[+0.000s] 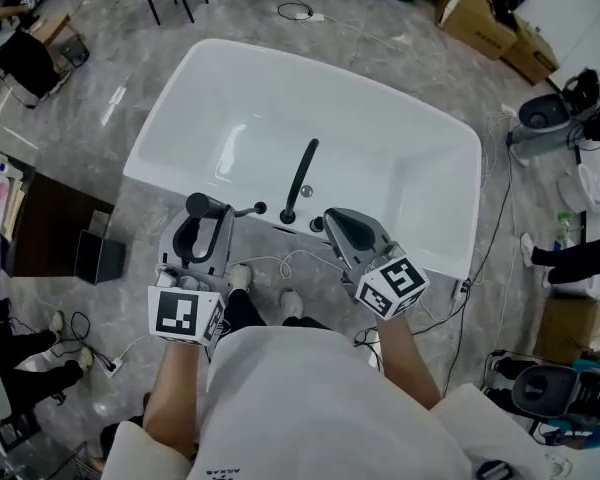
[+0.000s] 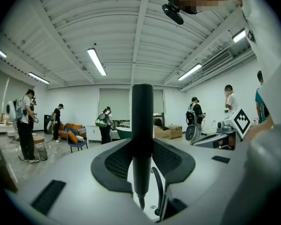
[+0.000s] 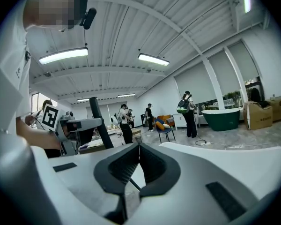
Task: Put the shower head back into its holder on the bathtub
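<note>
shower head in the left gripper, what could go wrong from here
The left gripper alone clamps the round shower head handle, so it could twist or slip. Its hose hangs slack by the tub rim and might snag. The black spout stands close by and could get knocked.

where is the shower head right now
The shower head stands upright between the left hand-held gripper's jaws, at the head view's lower left, just short of the bathtub's near rim and left of the black faucet.
</note>
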`<state>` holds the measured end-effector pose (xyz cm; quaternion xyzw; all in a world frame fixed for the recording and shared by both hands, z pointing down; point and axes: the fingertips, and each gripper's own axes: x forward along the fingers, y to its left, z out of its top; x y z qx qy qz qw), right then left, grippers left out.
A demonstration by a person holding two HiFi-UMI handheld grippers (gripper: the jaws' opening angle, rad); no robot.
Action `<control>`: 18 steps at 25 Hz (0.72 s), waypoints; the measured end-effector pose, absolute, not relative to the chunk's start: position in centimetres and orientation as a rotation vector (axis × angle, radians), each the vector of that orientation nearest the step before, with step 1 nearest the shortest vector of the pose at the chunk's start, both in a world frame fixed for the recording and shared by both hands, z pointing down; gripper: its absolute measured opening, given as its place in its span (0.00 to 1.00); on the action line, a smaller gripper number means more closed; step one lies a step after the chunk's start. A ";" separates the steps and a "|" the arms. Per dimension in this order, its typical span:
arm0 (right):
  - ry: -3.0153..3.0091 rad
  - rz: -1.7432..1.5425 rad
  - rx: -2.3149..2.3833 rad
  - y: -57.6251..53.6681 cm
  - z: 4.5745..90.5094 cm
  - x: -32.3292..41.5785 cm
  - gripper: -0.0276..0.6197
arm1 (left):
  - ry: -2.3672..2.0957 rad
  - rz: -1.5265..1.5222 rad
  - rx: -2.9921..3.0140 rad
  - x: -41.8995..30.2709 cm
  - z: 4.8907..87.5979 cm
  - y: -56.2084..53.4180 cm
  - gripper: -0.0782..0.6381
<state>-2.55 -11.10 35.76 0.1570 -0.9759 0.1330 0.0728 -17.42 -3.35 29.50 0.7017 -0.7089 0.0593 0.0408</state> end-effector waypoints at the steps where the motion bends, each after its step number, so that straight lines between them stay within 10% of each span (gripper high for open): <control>1: -2.930 0.397 0.494 -11.3 35.6 -2.8 0.07 | -2.151 0.188 2.162 -17.7 29.7 -3.7 0.30; 18: -2.852 0.412 0.789 -12.7 36.1 -6.4 0.07 | -1.797 0.251 2.315 -21.0 35.4 -8.3 0.30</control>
